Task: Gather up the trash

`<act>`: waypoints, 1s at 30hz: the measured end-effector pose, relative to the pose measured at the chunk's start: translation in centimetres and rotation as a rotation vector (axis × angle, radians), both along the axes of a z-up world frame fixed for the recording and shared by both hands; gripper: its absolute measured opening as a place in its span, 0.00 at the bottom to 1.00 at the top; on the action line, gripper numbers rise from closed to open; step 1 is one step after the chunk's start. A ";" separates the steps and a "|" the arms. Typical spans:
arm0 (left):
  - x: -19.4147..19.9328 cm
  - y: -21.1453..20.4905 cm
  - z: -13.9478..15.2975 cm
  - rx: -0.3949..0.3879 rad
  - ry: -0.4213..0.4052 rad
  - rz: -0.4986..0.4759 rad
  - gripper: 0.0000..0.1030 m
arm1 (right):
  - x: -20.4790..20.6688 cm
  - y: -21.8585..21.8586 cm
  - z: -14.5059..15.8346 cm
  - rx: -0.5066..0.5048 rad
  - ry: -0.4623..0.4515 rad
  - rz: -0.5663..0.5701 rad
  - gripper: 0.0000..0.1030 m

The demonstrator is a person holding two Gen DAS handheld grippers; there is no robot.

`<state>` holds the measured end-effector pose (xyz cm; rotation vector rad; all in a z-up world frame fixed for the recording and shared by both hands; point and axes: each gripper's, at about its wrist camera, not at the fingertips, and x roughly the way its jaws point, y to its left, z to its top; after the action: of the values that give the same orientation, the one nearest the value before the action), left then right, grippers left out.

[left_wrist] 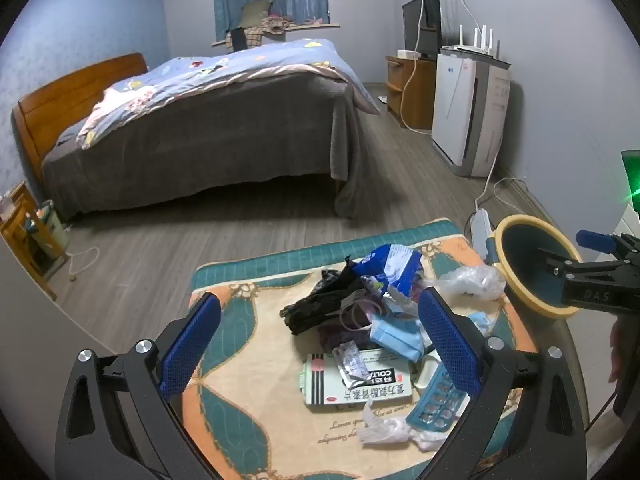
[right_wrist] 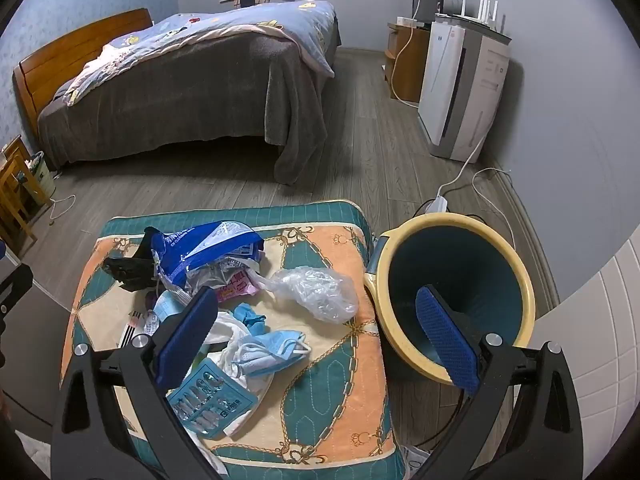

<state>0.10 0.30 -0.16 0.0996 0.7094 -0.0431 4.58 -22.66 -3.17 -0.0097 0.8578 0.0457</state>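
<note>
A pile of trash lies on a patterned mat: a blue-white snack bag, black wrapper, blue face masks, a medicine box, a blister pack and a clear plastic bag. My left gripper is open and empty above the pile. My right gripper is open and empty, its left finger over the masks and its right finger over the yellow-rimmed bin. The snack bag, clear bag and blister pack also show in the right wrist view.
The bin stands off the mat's right edge, beside a power strip with cables. A bed is behind, an air purifier by the right wall, a wooden stand at left.
</note>
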 end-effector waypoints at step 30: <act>0.0 0.0 0.0 0.001 0.002 0.000 0.95 | 0.2 0.0 -0.1 -0.001 0.004 0.002 0.95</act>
<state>0.11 0.28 -0.15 0.1002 0.7118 -0.0425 4.79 -22.69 -3.27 -0.0114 0.8616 0.0473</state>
